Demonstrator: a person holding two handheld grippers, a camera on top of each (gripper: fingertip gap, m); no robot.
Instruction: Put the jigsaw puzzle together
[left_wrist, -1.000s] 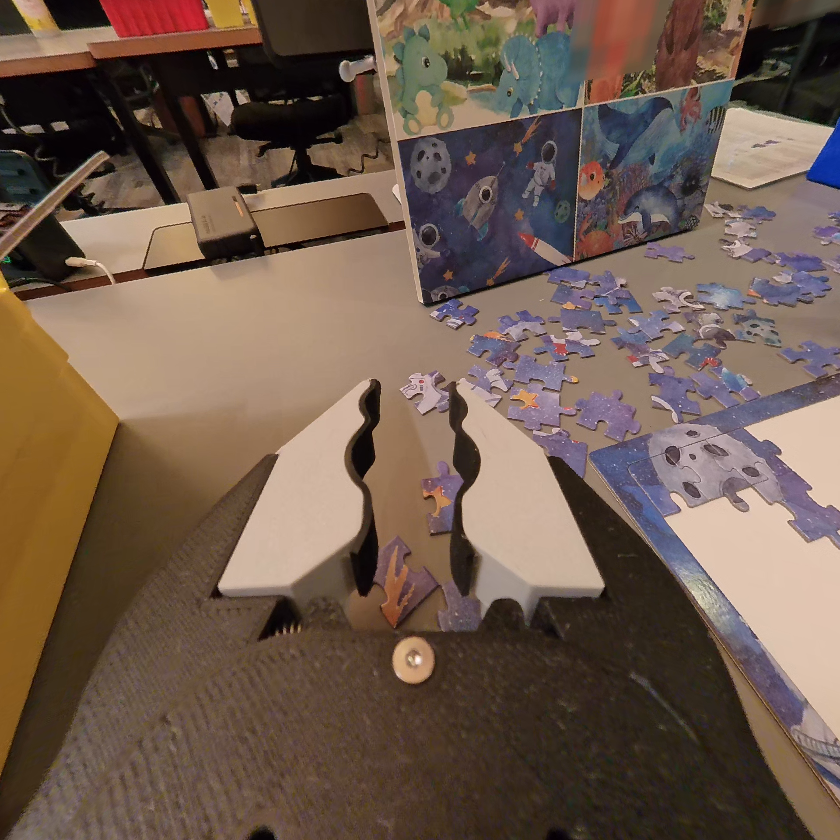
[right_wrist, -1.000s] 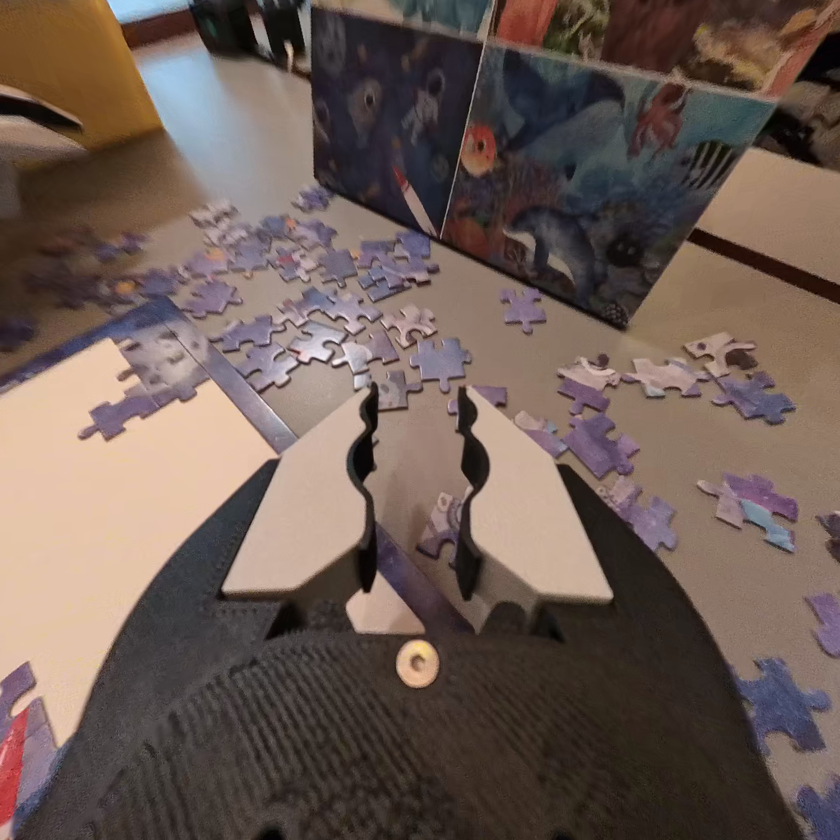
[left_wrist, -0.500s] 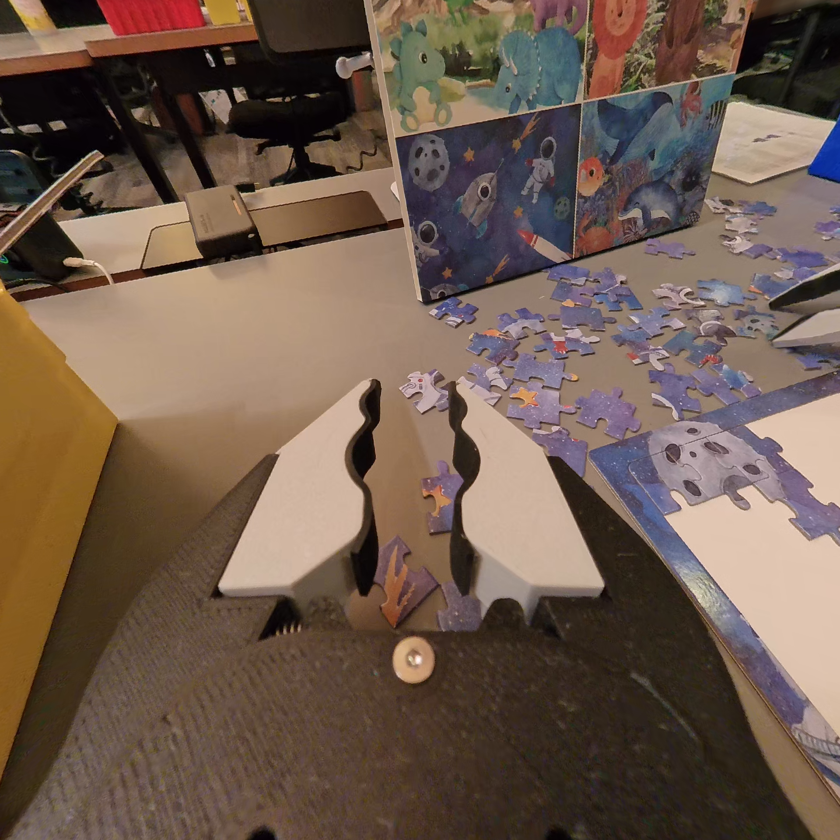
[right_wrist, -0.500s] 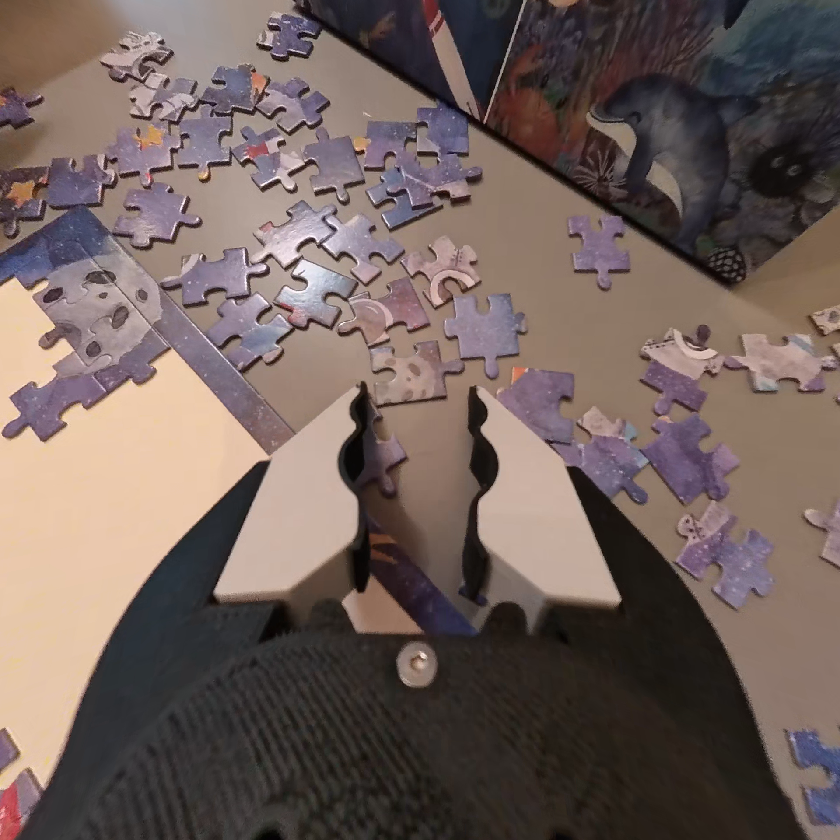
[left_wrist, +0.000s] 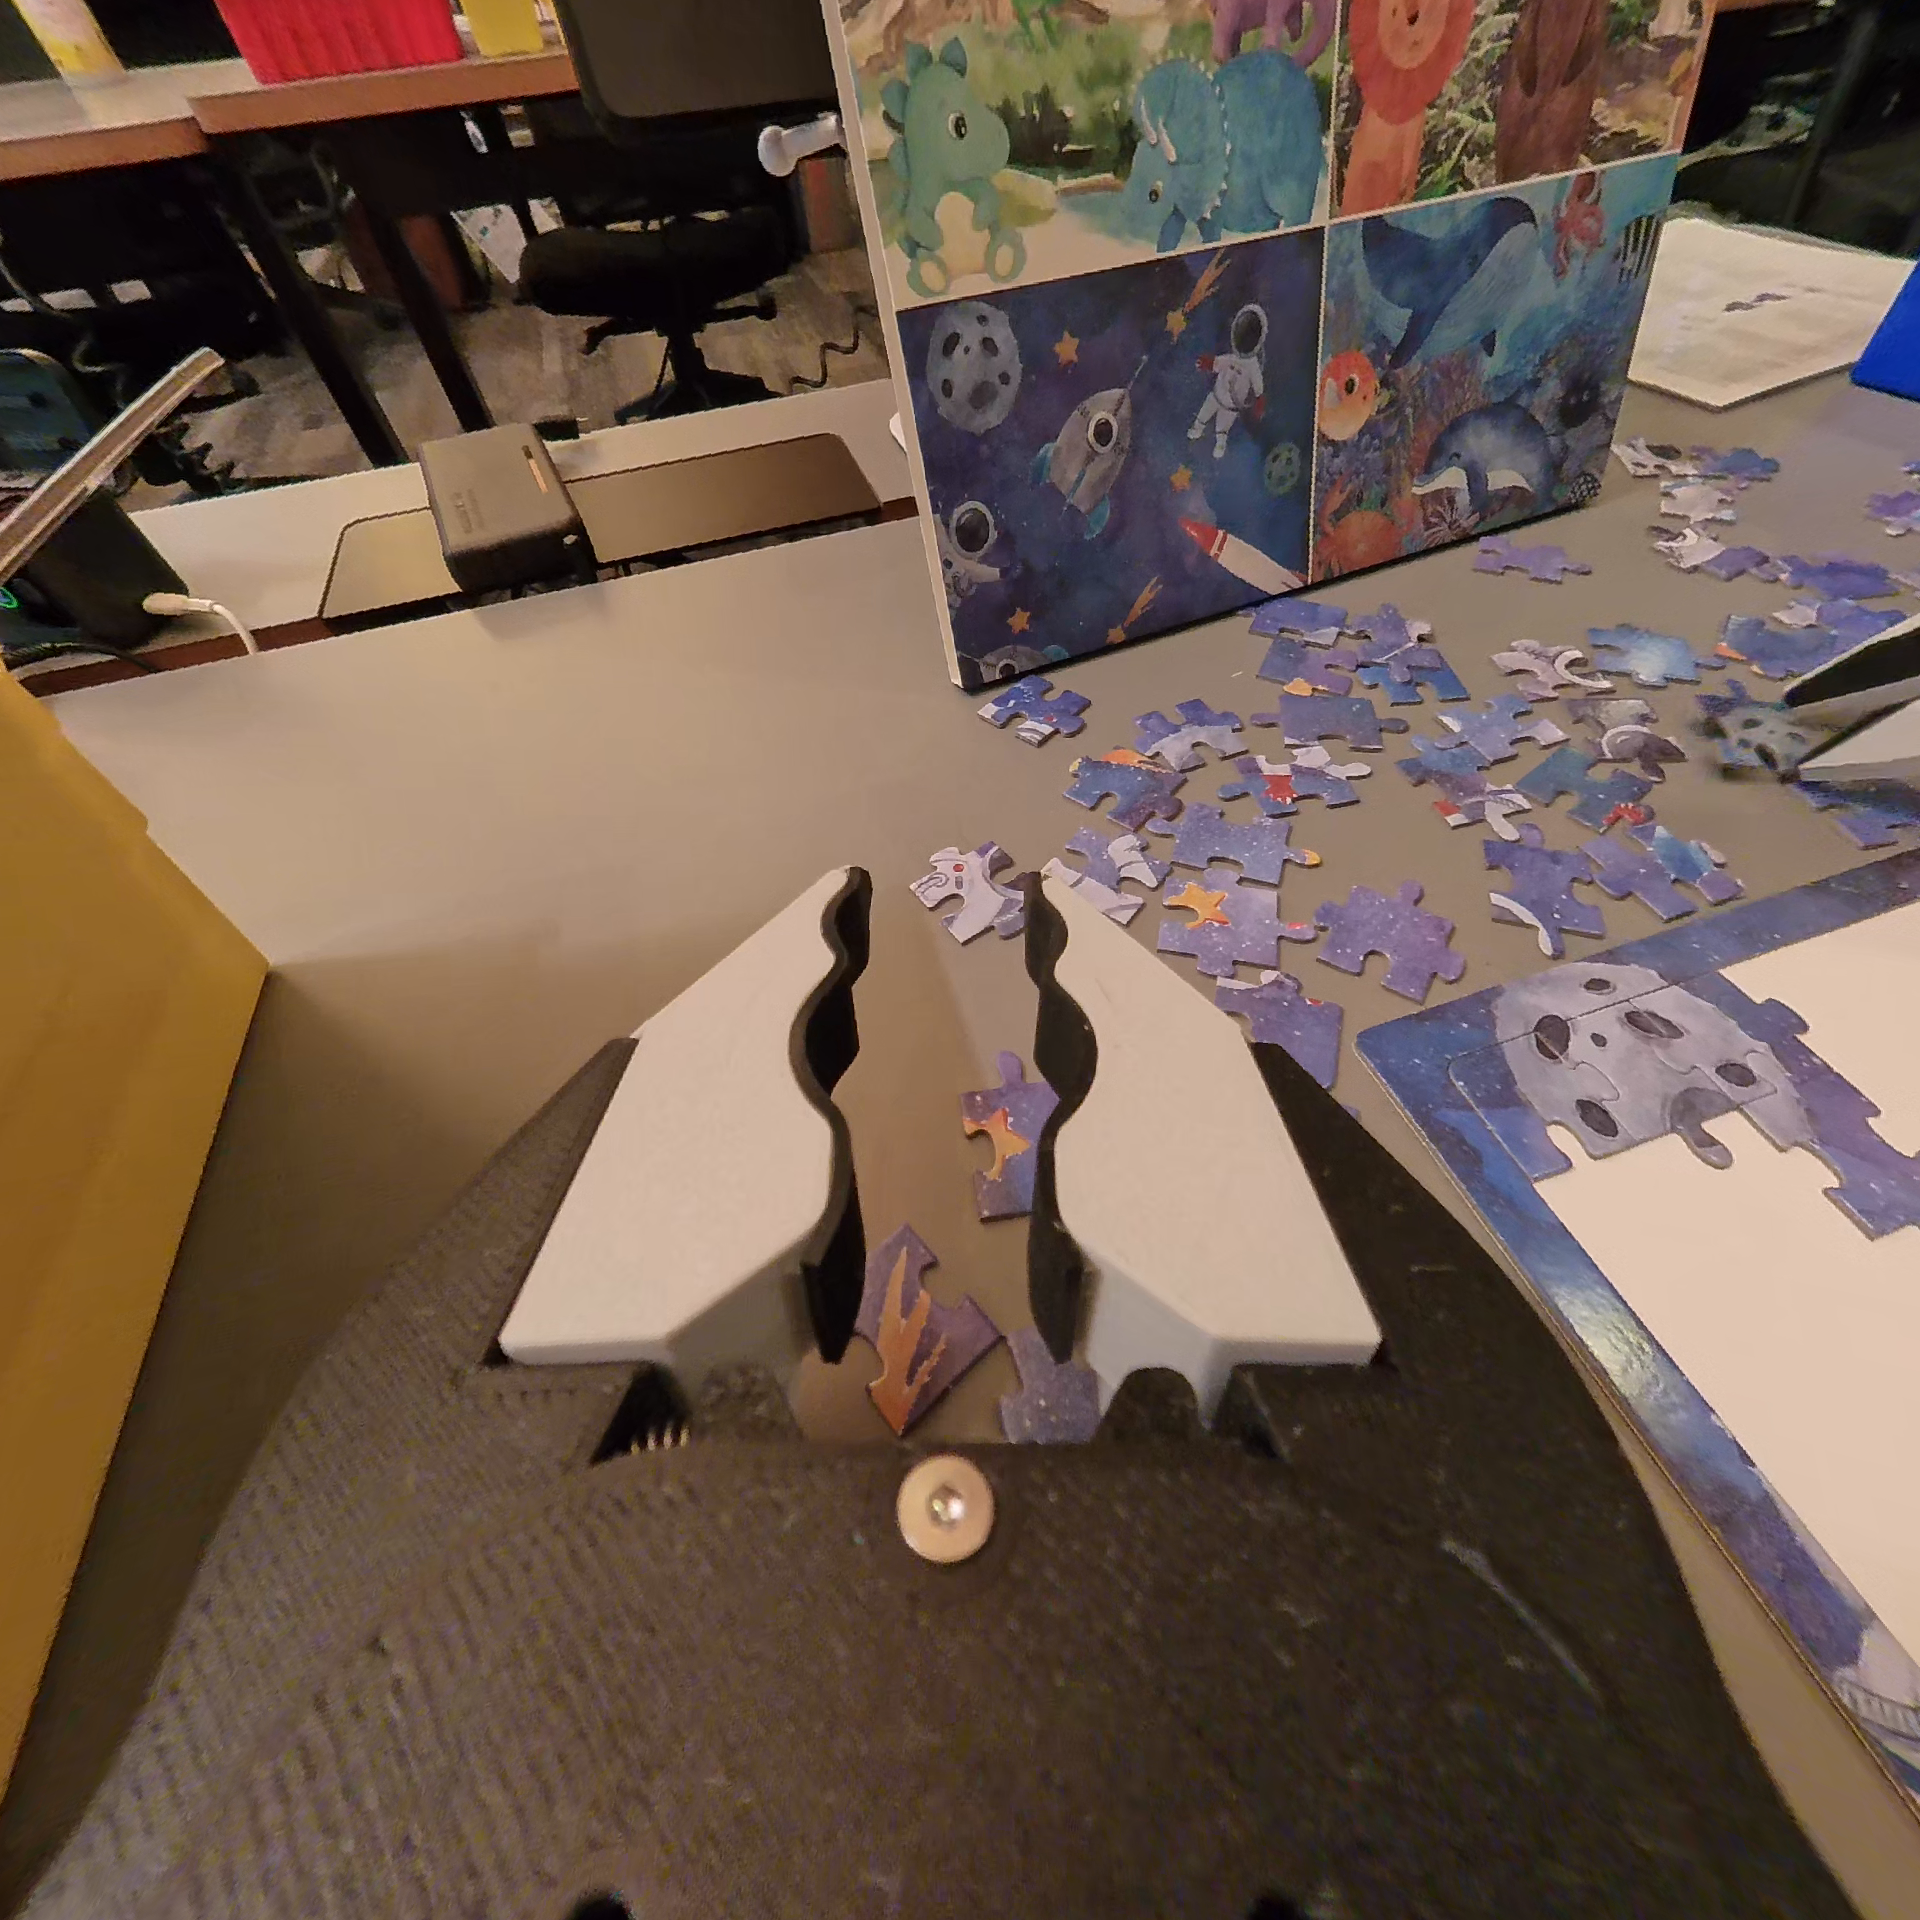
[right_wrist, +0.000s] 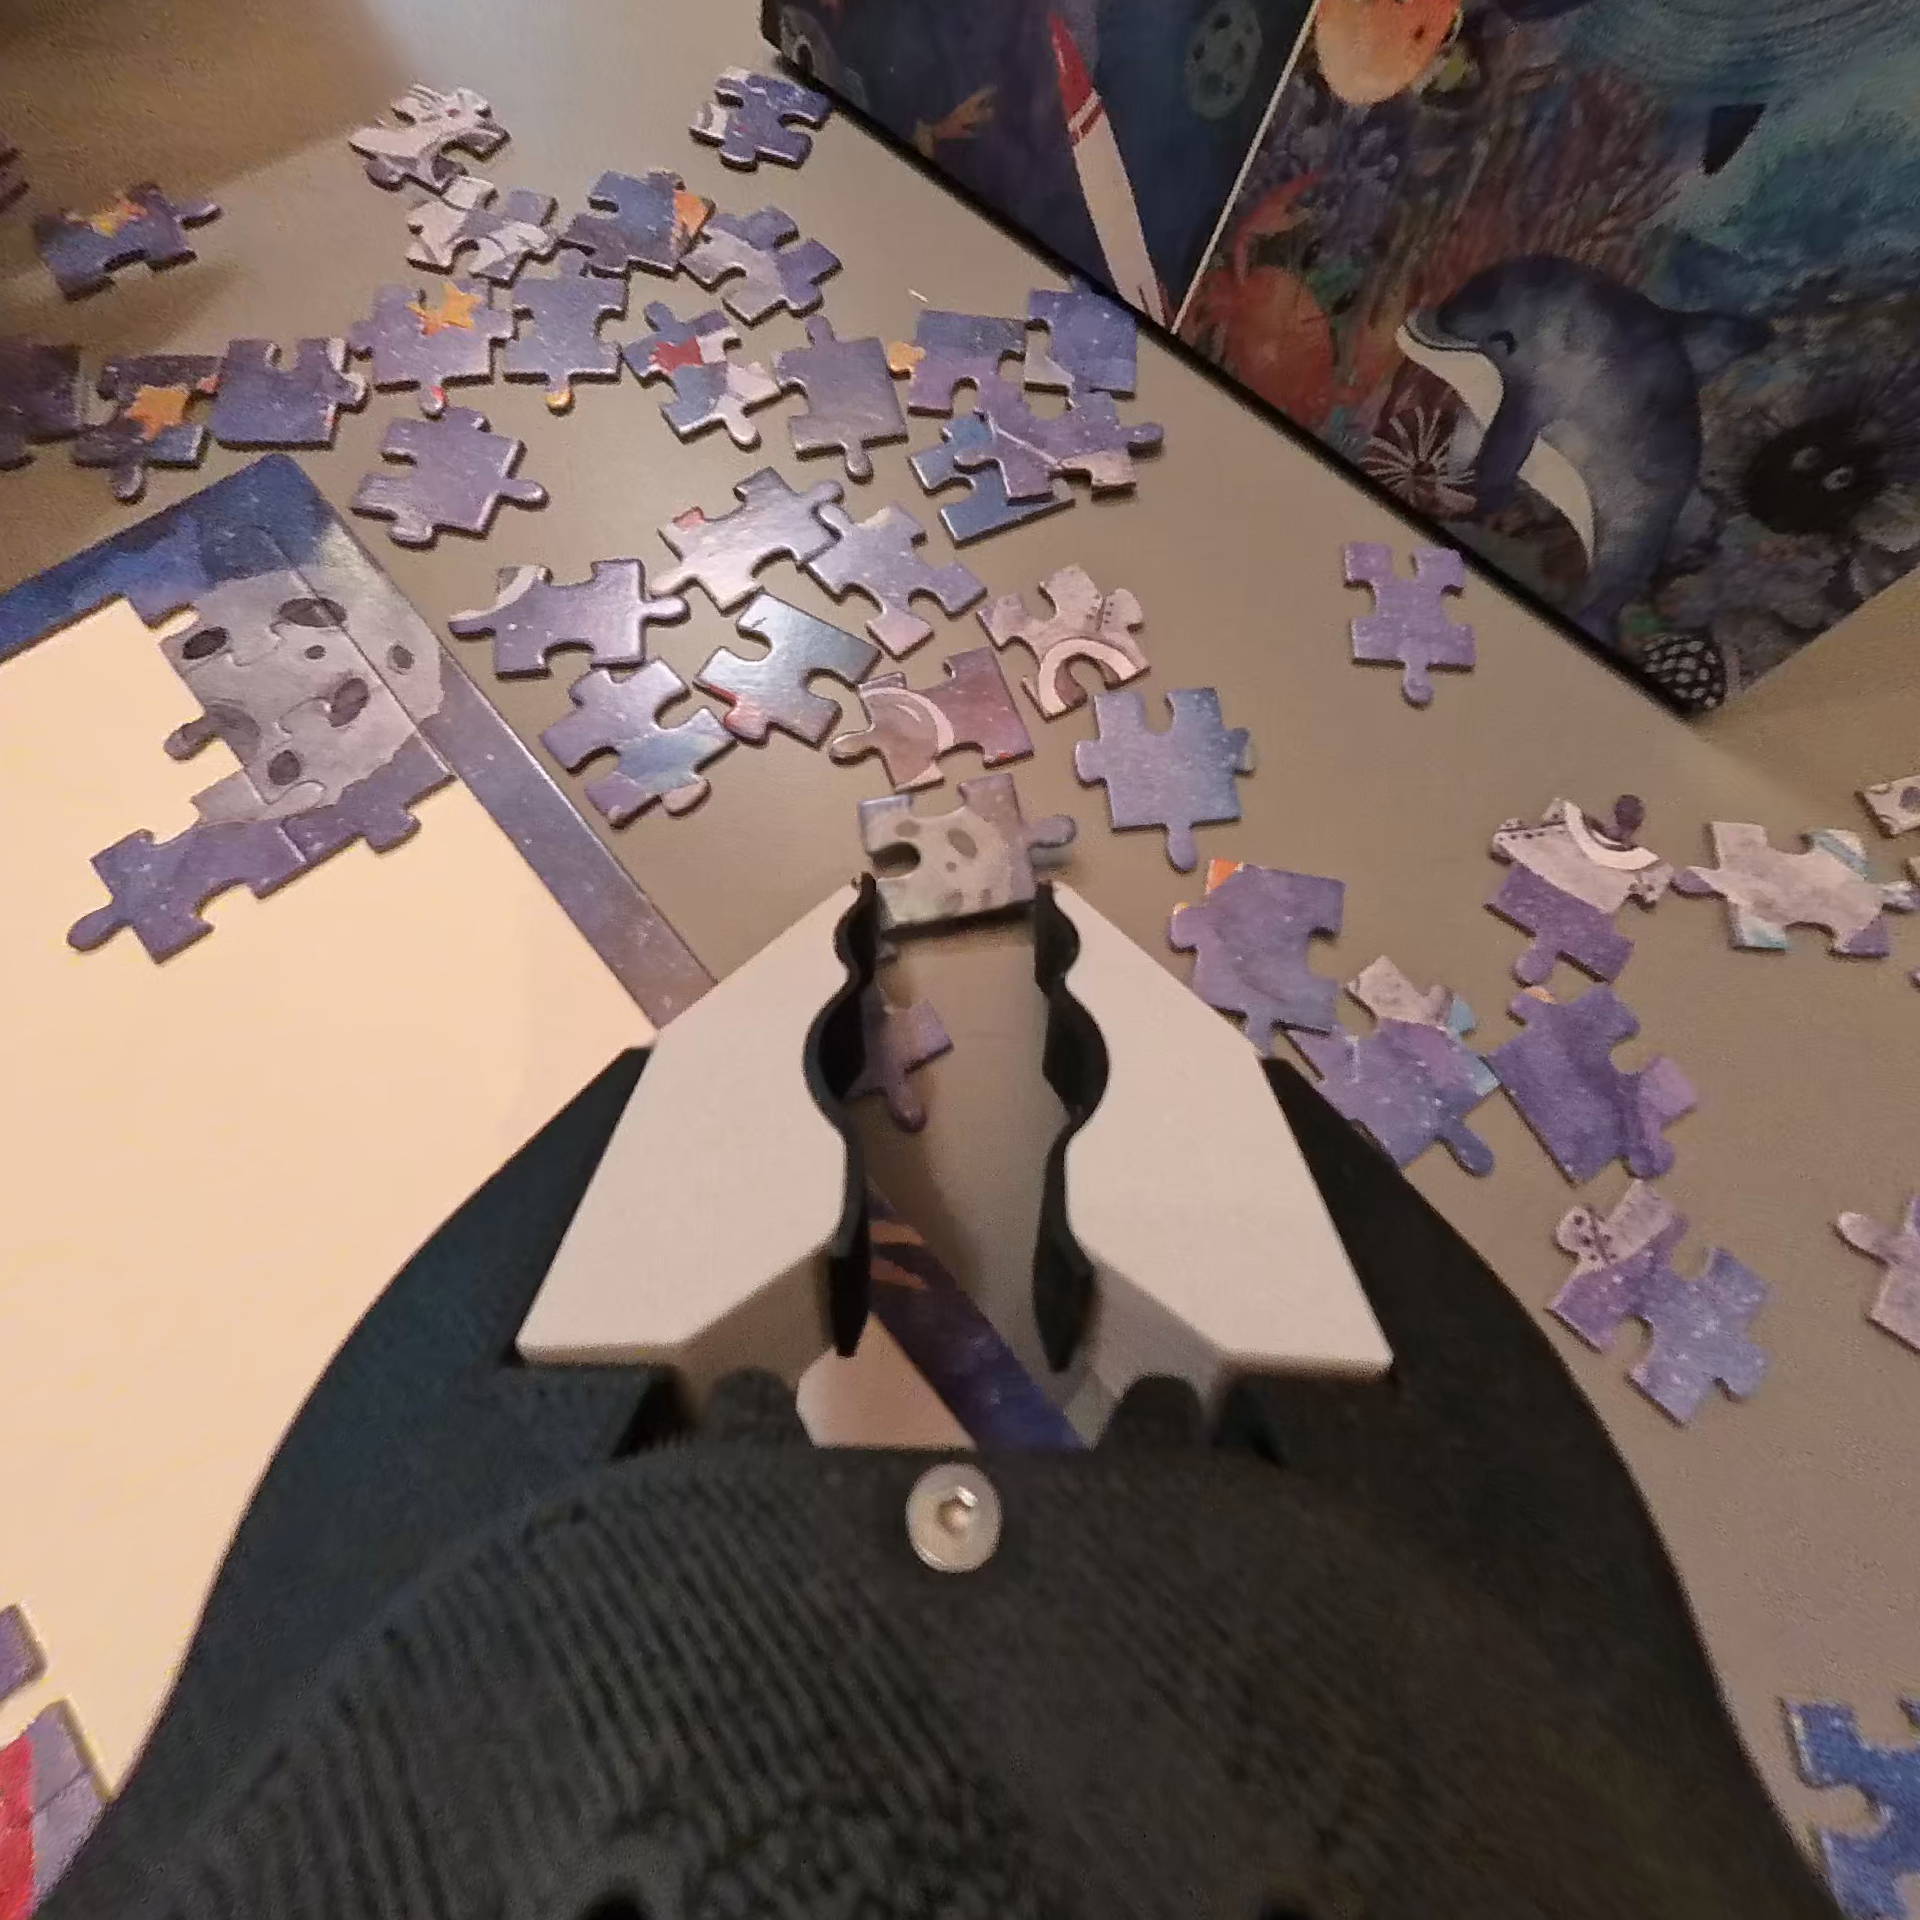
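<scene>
My right gripper (right_wrist: 951, 891) is shut on a grey moon-crater puzzle piece (right_wrist: 951, 847), pinched edgewise between its fingertips just above the grey table. The left wrist view shows the same gripper (left_wrist: 1792, 736) at far right with the blurred piece (left_wrist: 1751, 732) at its tips. My left gripper (left_wrist: 948, 883) is open and holds nothing; it hovers over the table with loose pieces (left_wrist: 1003, 1138) lying beneath the gap. The puzzle board (left_wrist: 1455, 1049) (right_wrist: 312, 520) holds a few joined moon pieces (left_wrist: 1621, 1049) (right_wrist: 291, 675) in its corner.
Many loose blue and purple pieces (right_wrist: 748, 540) (left_wrist: 1382, 790) lie scattered between the board and an upright picture box (left_wrist: 1247, 312) (right_wrist: 1507, 312). A yellow object (left_wrist: 83, 987) stands at the left, a black device (left_wrist: 499, 509) behind, a paper sheet (left_wrist: 1766, 312) at back right. Spacing between my two grippers at the tips: around 30 cm. Measured from the fingertips, the black device (left_wrist: 499, 509) is 35 cm or so from the left gripper and 50 cm from the right.
My right gripper tipped down over the loose pieces, spread its fingers wider, then closed them on the moon-crater piece. The left gripper has not moved.
</scene>
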